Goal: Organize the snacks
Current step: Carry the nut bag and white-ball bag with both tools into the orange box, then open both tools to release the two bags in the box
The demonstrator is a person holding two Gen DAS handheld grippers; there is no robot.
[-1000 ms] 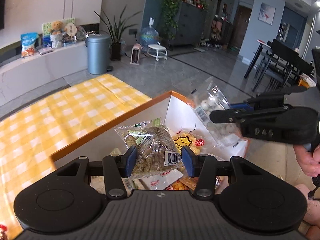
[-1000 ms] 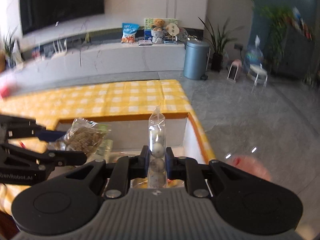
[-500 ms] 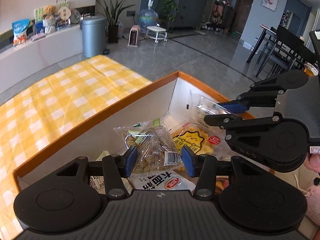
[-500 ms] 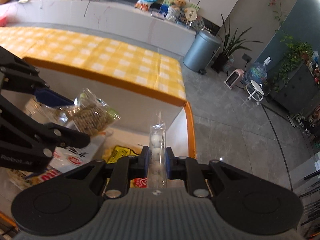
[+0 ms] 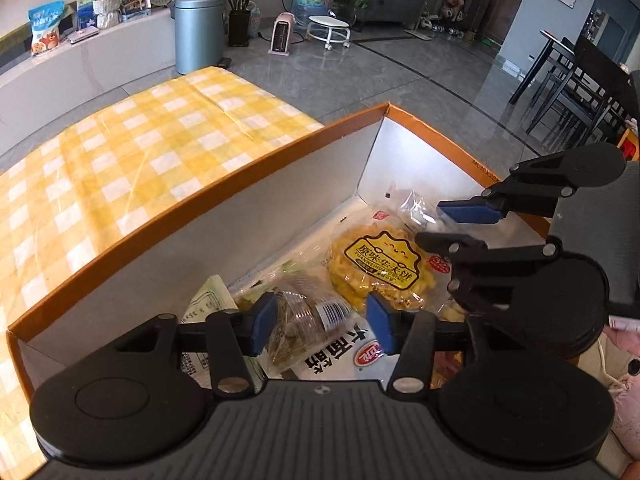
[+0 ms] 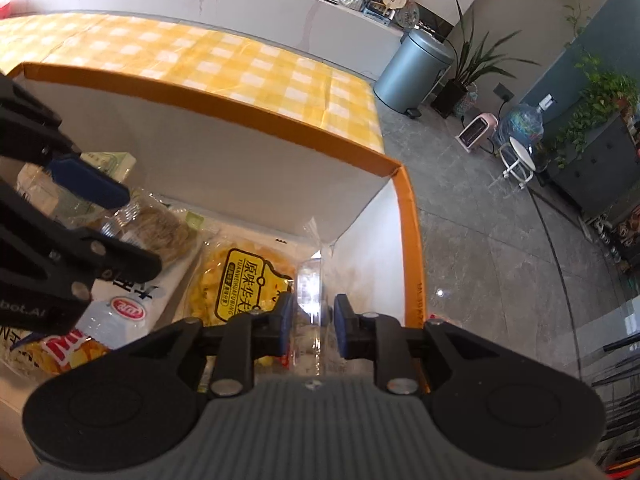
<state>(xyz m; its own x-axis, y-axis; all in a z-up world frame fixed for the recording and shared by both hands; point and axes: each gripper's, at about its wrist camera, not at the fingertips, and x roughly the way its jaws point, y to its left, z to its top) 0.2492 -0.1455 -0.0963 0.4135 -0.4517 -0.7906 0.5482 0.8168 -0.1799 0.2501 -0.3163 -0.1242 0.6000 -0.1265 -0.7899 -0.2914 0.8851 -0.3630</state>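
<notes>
Sitting on the yellow checked tablecloth (image 5: 132, 168), the orange-rimmed box (image 5: 224, 184) takes up most of both wrist views, its white inner walls meeting at a far corner. Toward the left side of the box, in the left wrist view, the left gripper (image 5: 322, 326) points steeply down into it with its blue pads spread and widening; the clear packet of brown biscuits (image 5: 304, 322) lies between them, leaning against the left pad while a clear gap shows at the right pad, so it is no longer pinched. That packet lies tilted, its long axis running from near the camera up and away toward the box's long wall, barcode end toward the right pad, and it rests on a white packet with a red logo (image 5: 356, 354). Further right on the box floor lies a flat bag of yellow crackers (image 5: 378, 268) with a black-framed yellow label, its face turned up. At the right side of the box, close to the end wall, the right gripper (image 6: 314, 322) also points down; its jaws are narrow and just opening, and the clear bag of white balls (image 6: 312, 296) stands between the pads. In the right wrist view this slim bag stands on edge, long axis running straight away from the camera toward the far corner, its crimped top tip pointing at the corner; thin gaps show on either side, though whether the pads touch it I cannot tell for certain.
</notes>
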